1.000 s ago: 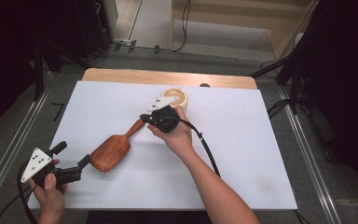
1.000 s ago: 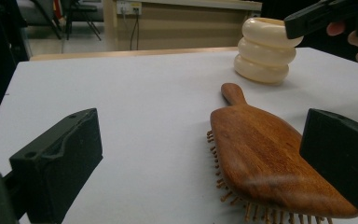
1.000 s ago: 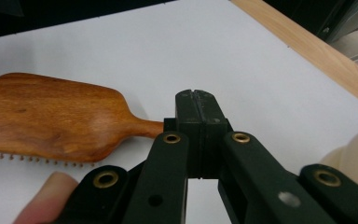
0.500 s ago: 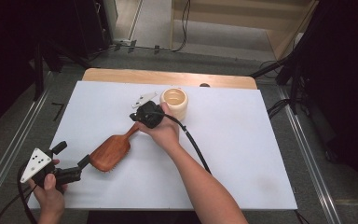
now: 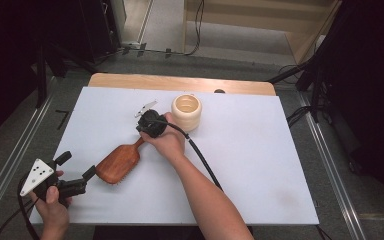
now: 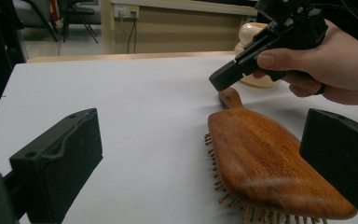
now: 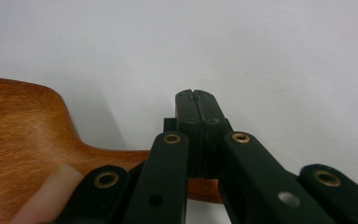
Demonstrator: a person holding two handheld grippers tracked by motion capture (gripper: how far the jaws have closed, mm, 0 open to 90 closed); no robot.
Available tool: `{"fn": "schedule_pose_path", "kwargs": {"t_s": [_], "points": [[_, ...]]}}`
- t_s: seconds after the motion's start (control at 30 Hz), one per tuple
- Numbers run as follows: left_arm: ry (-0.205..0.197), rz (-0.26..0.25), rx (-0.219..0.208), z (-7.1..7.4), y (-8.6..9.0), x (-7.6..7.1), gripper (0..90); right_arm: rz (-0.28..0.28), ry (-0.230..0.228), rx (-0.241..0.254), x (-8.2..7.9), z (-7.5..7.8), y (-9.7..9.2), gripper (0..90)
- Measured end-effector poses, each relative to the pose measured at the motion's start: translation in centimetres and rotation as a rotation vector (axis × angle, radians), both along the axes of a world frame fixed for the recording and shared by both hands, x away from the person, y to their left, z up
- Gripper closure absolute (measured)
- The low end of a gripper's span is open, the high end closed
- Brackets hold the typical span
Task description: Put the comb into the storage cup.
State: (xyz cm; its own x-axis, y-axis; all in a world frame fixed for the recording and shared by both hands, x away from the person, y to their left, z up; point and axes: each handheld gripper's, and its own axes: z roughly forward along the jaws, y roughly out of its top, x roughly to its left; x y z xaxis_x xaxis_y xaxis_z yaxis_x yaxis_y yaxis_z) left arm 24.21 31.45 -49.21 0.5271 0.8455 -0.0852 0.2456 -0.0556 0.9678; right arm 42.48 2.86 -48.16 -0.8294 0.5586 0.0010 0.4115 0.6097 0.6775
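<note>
A wooden hairbrush (image 5: pixel 116 163) lies bristles down on the white table (image 5: pixel 260 150), its handle pointing to the far right. My right gripper (image 5: pixel 145 131) hovers over the end of that handle (image 7: pixel 116 156), jaws shut with nothing between them (image 7: pixel 196 99). From the left gripper view, the right gripper (image 6: pixel 223 78) hangs just above the handle tip (image 6: pixel 230 96). My left gripper (image 5: pixel 77 166) rests at the near left, open, its jaws spread beside the brush head (image 6: pixel 265 163). A cream cup (image 5: pixel 186 111) stands upright just right of the right gripper.
A bare wooden strip (image 5: pixel 130 81) runs along the table's far edge. The right gripper's black cable (image 5: pixel 202 160) trails over the table beside the forearm. Metal rails (image 5: pixel 330 165) flank the table on both sides.
The right gripper has moved left, away from the cup, and now sits over the brush handle. The cup is now fully uncovered. The left gripper has stayed put.
</note>
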Motion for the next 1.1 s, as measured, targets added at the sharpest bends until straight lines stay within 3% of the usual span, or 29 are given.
{"fn": "schedule_pose_path", "kwargs": {"t_s": [0.1,0.17,0.67,0.8,1.1], "points": [[-0.002,0.003,0.002,0.0,0.0,0.0,0.0,-0.012,0.021,0.001,0.2,-0.6,-0.1,88.6],[-0.003,0.004,0.003,0.0,-0.1,0.0,0.0,-0.01,0.019,-0.023,0.3,-0.9,-0.1,88.6],[-0.003,0.001,0.017,0.0,-0.2,-0.1,0.0,-0.018,0.051,-0.038,0.0,-0.8,-0.7,88.6],[-0.003,0.001,0.021,0.0,-0.2,-0.1,0.0,-0.01,0.07,-0.075,-0.2,-1.3,-1.1,88.6],[-0.004,0.0,0.023,0.0,-0.3,-0.1,0.0,0.005,0.065,-0.054,-1.5,-1.6,-3.0,88.5]]}}
